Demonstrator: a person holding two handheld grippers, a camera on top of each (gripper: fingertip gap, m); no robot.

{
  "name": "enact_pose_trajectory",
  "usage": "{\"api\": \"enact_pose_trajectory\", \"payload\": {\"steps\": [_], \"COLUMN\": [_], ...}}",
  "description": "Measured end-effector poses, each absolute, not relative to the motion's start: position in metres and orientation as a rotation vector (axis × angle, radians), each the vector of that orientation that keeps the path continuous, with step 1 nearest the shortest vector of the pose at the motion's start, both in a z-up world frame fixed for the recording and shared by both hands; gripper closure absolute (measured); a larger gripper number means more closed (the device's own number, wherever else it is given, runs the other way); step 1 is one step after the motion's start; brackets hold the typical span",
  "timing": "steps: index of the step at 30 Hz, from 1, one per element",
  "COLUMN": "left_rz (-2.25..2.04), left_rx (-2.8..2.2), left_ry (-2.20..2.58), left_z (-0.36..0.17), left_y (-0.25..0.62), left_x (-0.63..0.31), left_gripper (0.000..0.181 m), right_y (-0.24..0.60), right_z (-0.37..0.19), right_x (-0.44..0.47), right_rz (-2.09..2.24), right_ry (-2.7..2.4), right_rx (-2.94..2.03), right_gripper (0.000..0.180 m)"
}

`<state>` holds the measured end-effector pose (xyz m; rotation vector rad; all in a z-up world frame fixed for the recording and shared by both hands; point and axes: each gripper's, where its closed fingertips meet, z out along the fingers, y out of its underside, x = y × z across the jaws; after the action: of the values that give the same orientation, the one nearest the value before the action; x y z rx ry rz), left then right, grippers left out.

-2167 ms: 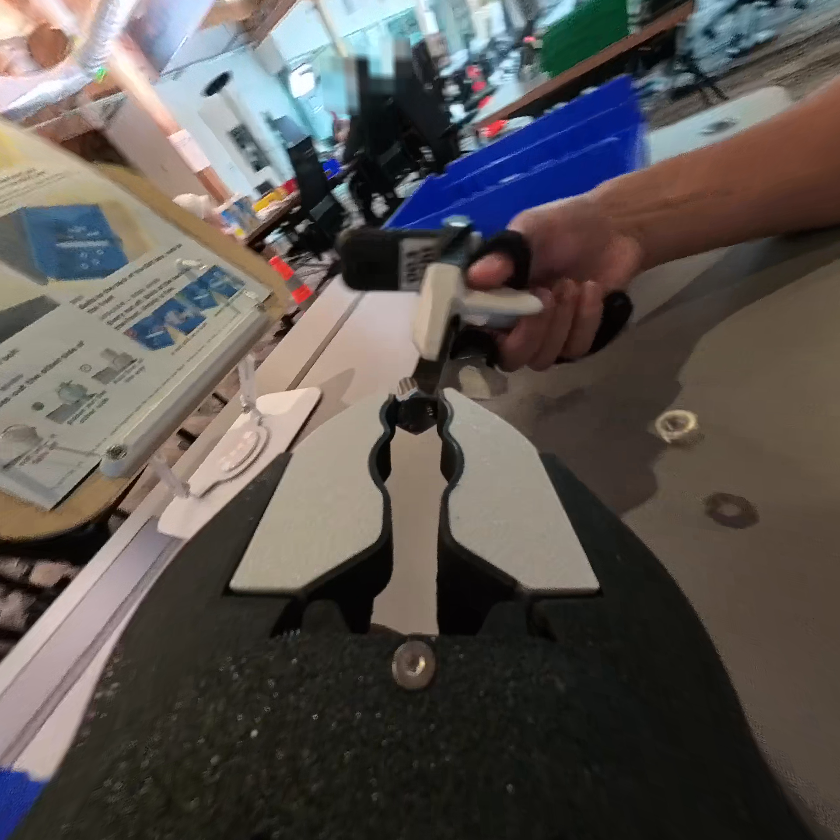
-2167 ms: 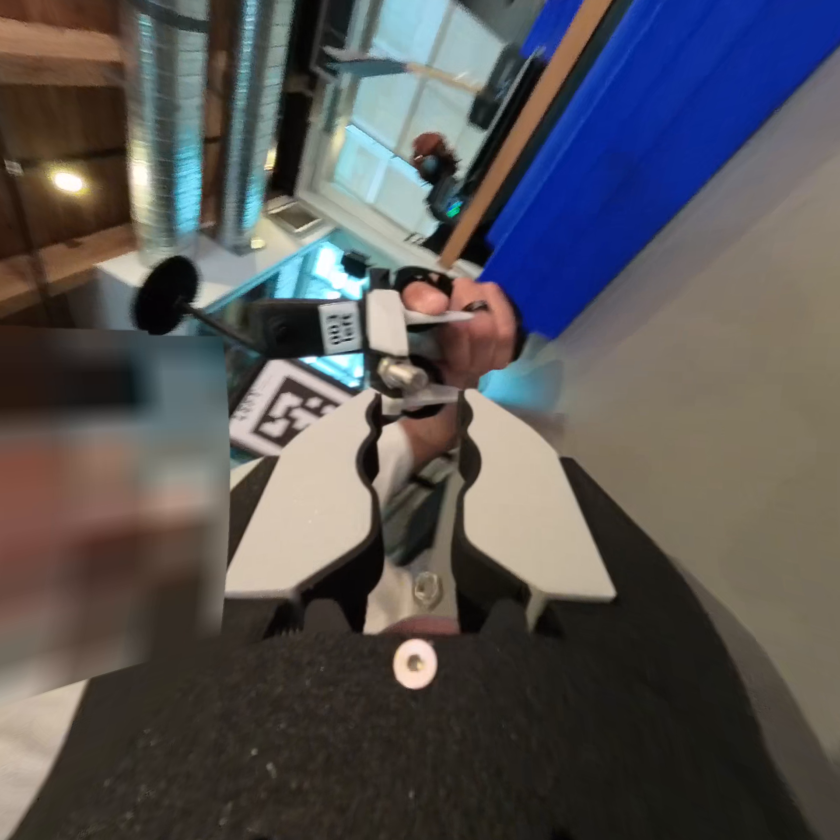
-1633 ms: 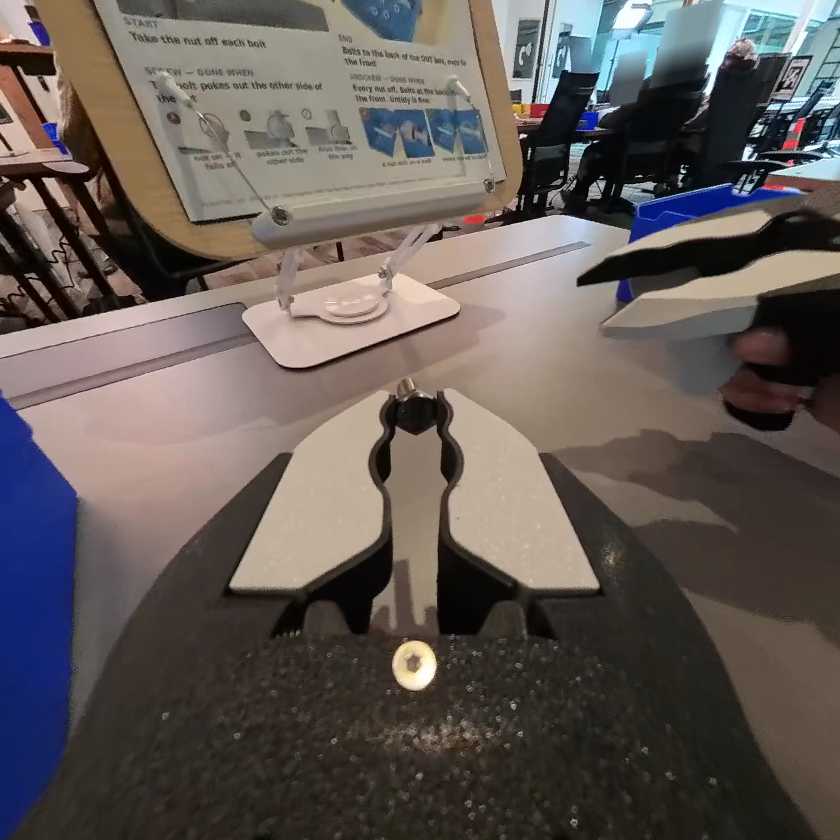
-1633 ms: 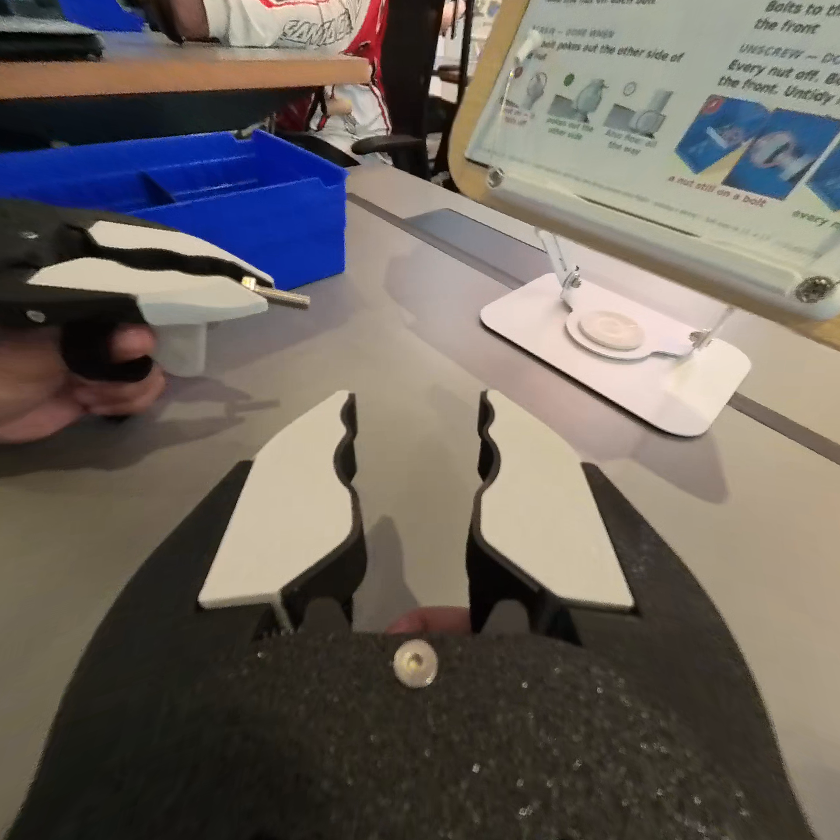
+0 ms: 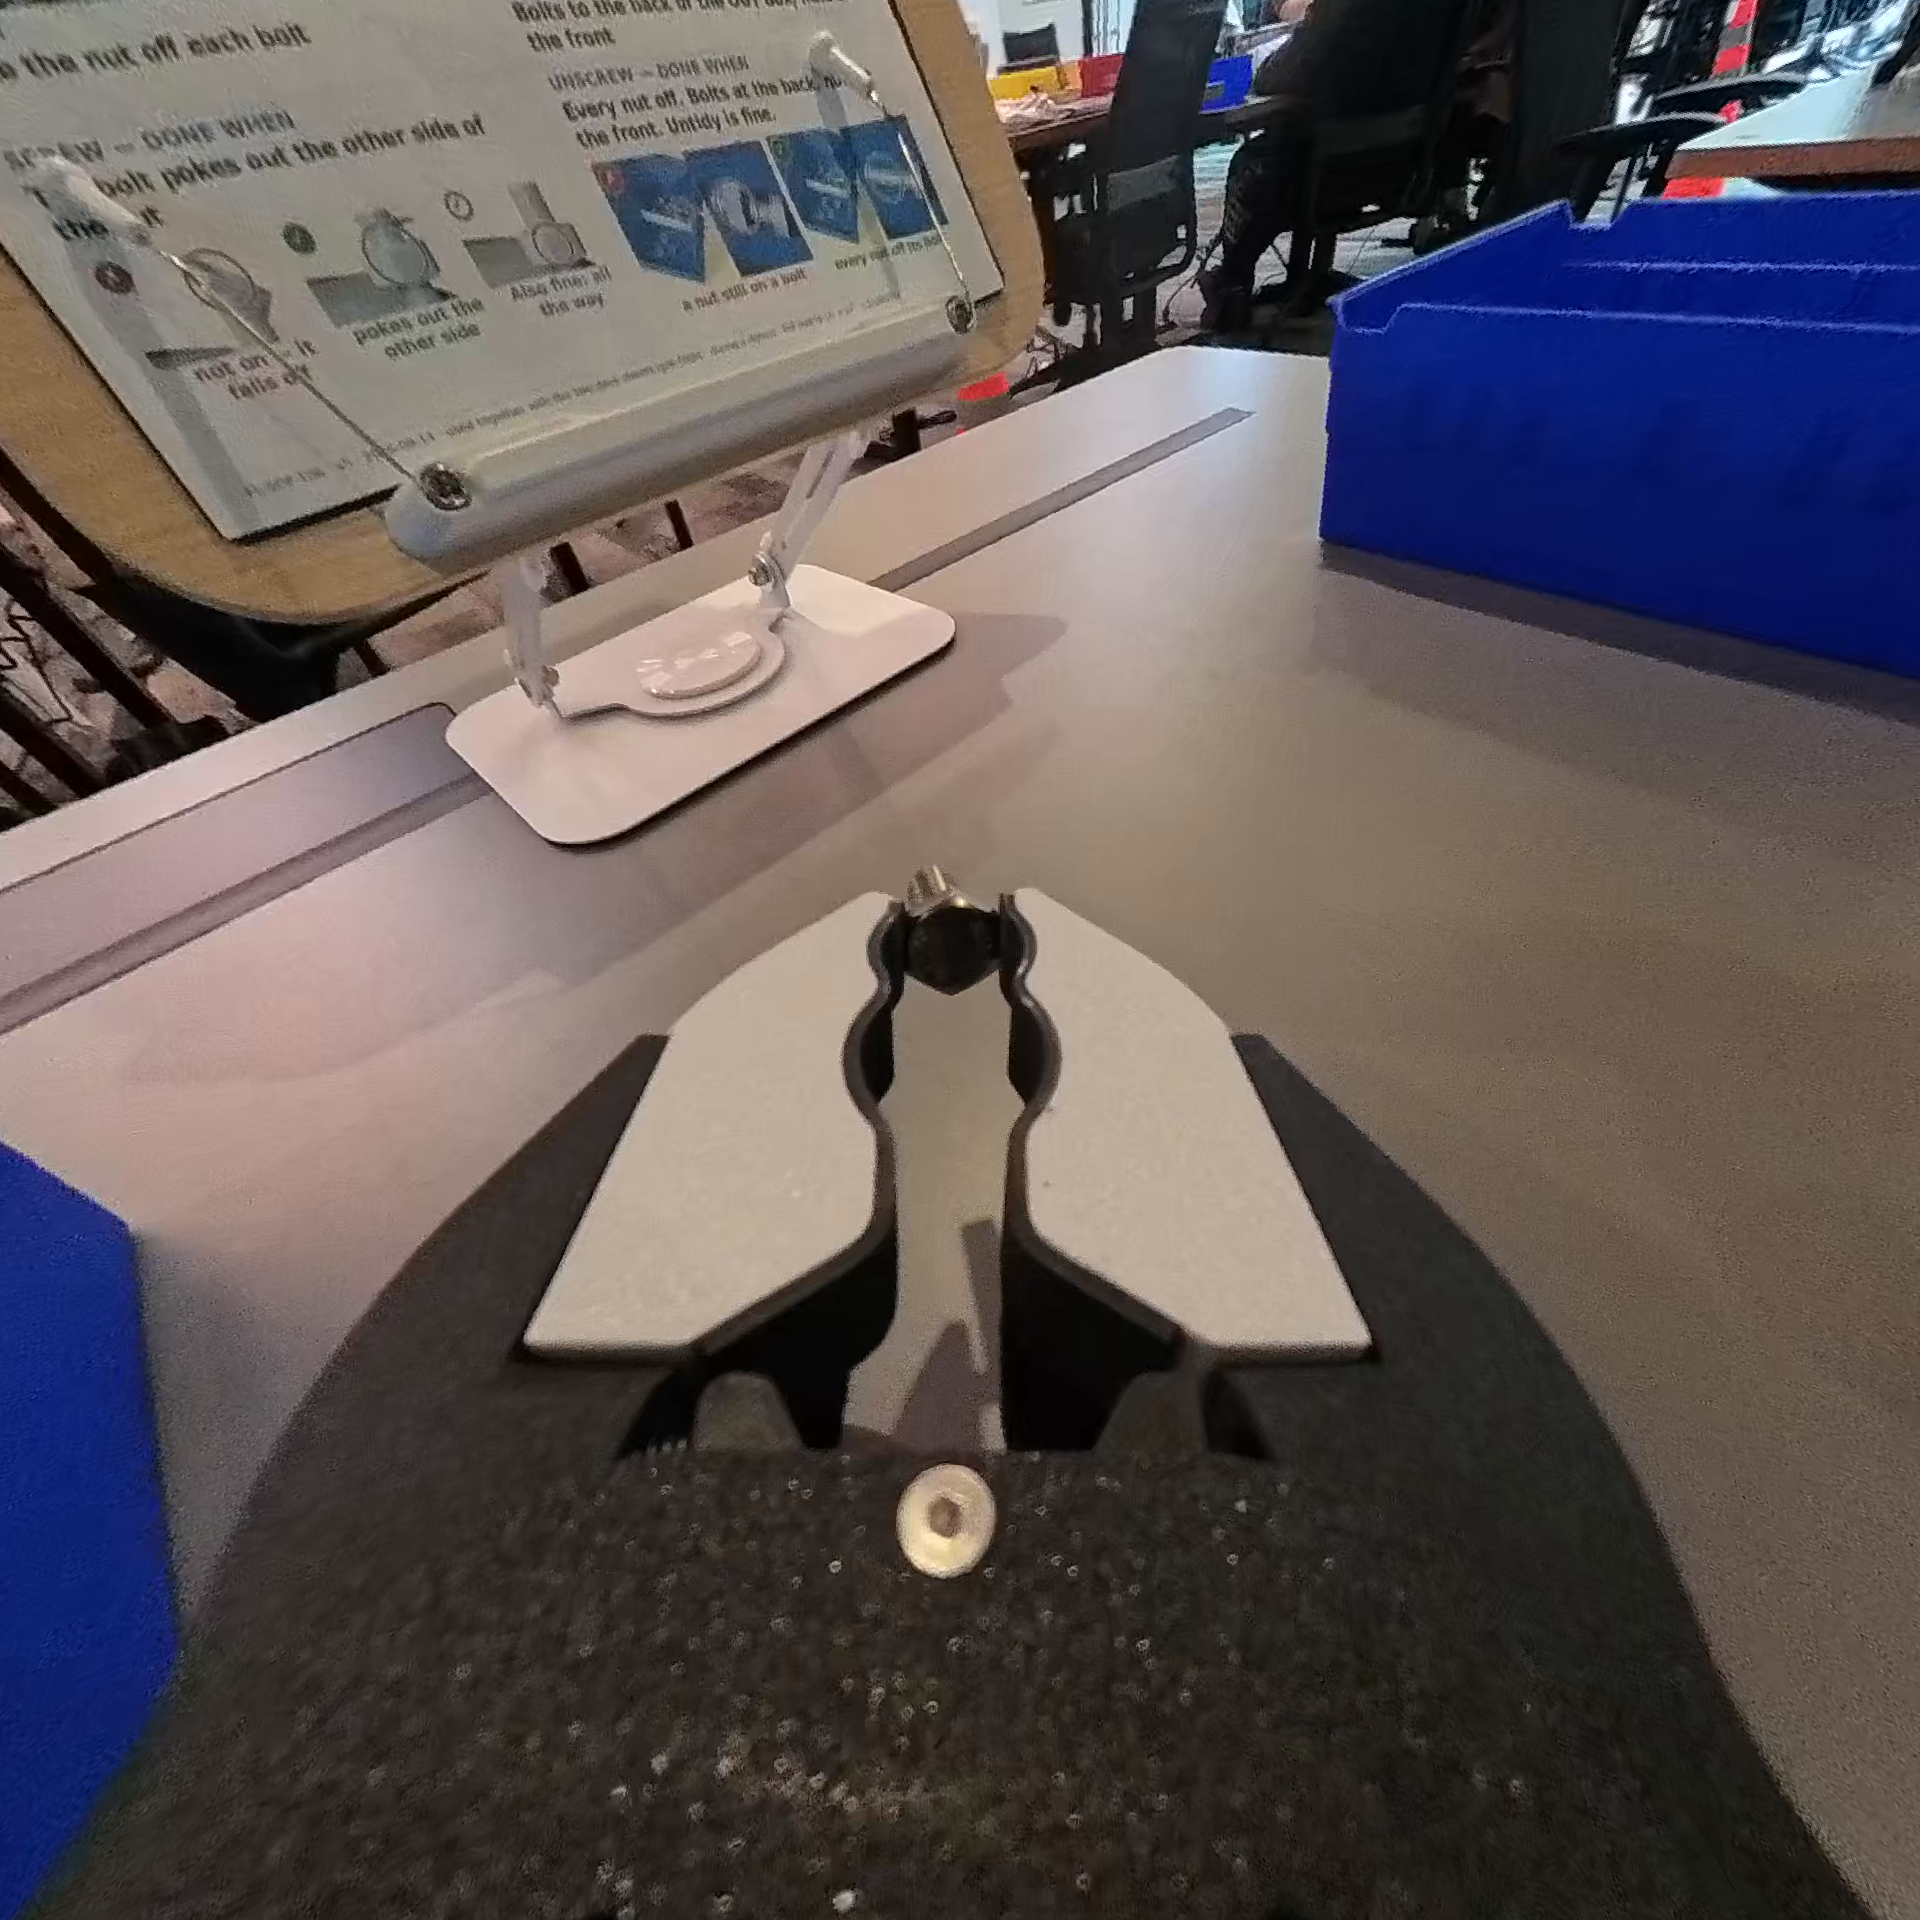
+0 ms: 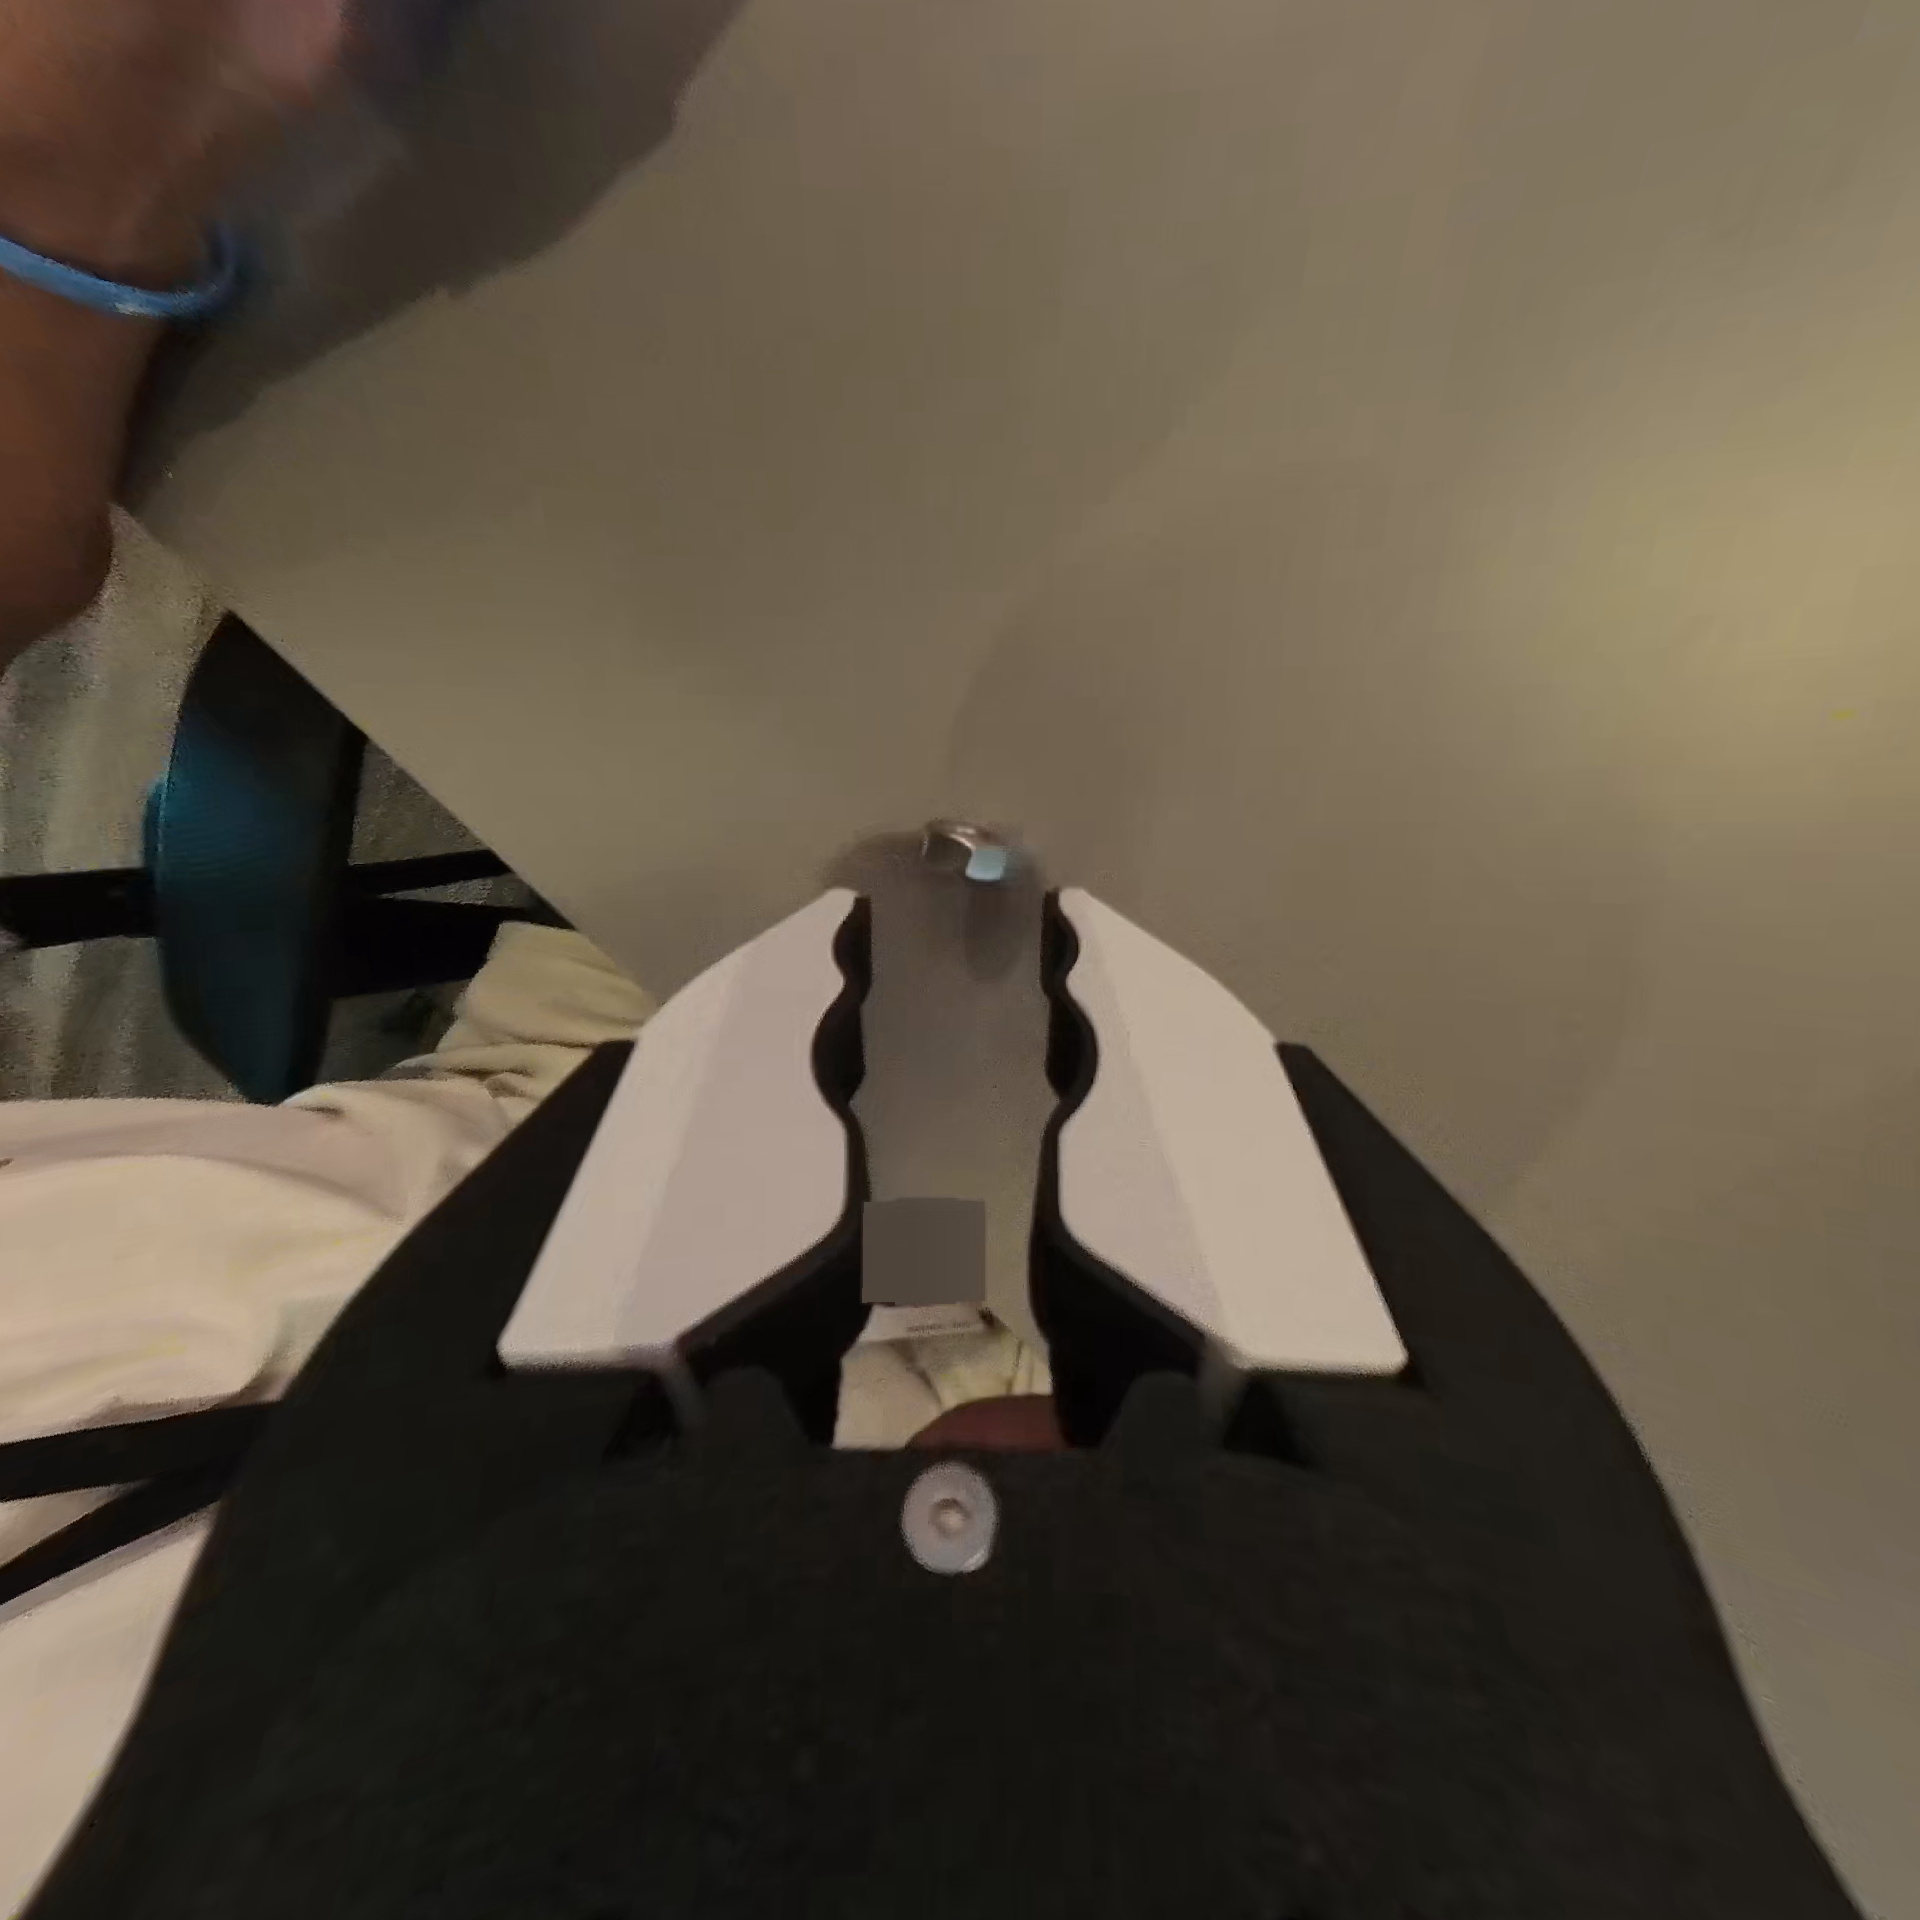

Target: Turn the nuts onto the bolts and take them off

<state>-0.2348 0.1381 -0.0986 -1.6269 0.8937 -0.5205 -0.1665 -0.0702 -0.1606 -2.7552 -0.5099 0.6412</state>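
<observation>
In the left wrist view my left gripper point(image 5: 948, 916) is shut on a bolt point(image 5: 943, 954). Its dark hex head sits between the fingertips and its silver threaded end points away from me, above the grey table point(image 5: 1403, 935). In the right wrist view my right gripper point(image 6: 951, 902) is open and empty and points down at the table point(image 6: 1351, 520). A small silver nut point(image 6: 966, 847) lies on the table just beyond its fingertips, in line with the gap and outside the jaws. That view is blurred. Neither gripper shows in the other's view.
An instruction board on a white stand point(image 5: 707, 696) stands at the back left. A blue bin point(image 5: 1621, 436) sits at the right and another blue bin point(image 5: 73, 1507) at the near left. A person's arm with a blue wristband point(image 6: 114, 291) and the table's edge point(image 6: 416, 748) are at the left of the right wrist view. One gripper's finger ends stand about 25 cm off the other's.
My right gripper has swung from facing the board down to the table, near the nut, and its jaws are narrower. My left gripper still holds the bolt; the right gripper has left its view.
</observation>
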Motion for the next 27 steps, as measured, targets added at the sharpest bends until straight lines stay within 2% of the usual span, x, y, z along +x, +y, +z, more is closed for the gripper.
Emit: {"api": "enact_pose_trajectory", "payload": {"steps": [7,27], "left_rz": [-0.506,-0.459], "left_rx": [-1.592,-1.542], "left_ry": [0.906,0.957], "left_z": [-0.09,-0.086], "left_y": [0.134,0.128], "left_x": [-0.234,-0.23], "left_gripper": [0.164,0.164], "right_y": [-0.074,-0.067], "right_z": [-0.172,-0.181], "right_x": [-0.172,-0.179], "right_rz": [0.761,0.685], "right_ry": [-0.334,-0.372], "right_rx": [-2.895,-2.887], "right_gripper": [0.15,0.155]}}
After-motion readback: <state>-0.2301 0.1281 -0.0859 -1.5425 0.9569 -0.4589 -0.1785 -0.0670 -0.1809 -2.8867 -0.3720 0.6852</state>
